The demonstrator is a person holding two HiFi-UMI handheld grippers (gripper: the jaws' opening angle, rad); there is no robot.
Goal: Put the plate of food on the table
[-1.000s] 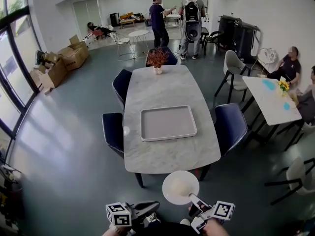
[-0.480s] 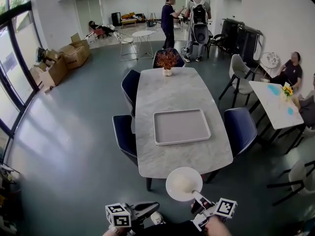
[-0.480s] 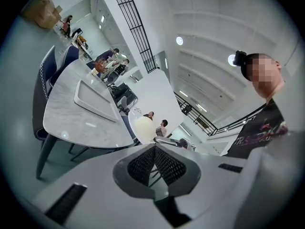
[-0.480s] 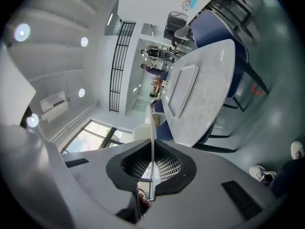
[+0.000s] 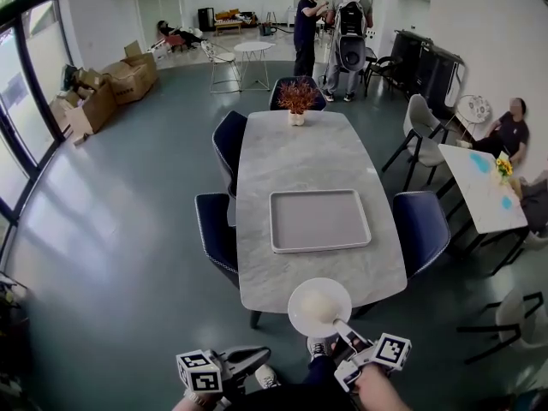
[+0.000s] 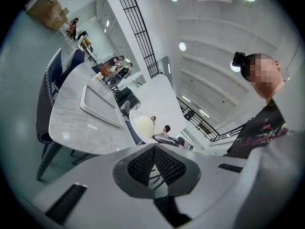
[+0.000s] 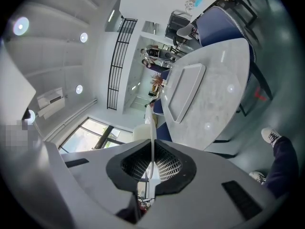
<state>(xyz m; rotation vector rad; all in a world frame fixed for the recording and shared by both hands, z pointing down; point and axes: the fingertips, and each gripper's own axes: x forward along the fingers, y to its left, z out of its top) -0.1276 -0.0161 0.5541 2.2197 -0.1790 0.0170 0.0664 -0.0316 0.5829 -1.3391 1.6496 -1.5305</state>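
Head view, plate in carry: the right gripper (image 5: pixel 341 328) is clamped on the near rim of the white plate (image 5: pixel 318 291), held in the air at the near end of the table (image 5: pixel 291 157). The left gripper (image 5: pixel 255 357) is closed and empty. The plate looks stiff, smooth and breakable. Gripped at one edge, the pale food mound (image 5: pixel 316 306) probably levers it downward, so it is best kept level.

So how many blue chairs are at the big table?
4. Far left chair, near left chair, right chair, and the end chair behind the plant, all by the marble table. Another could hide under the table.
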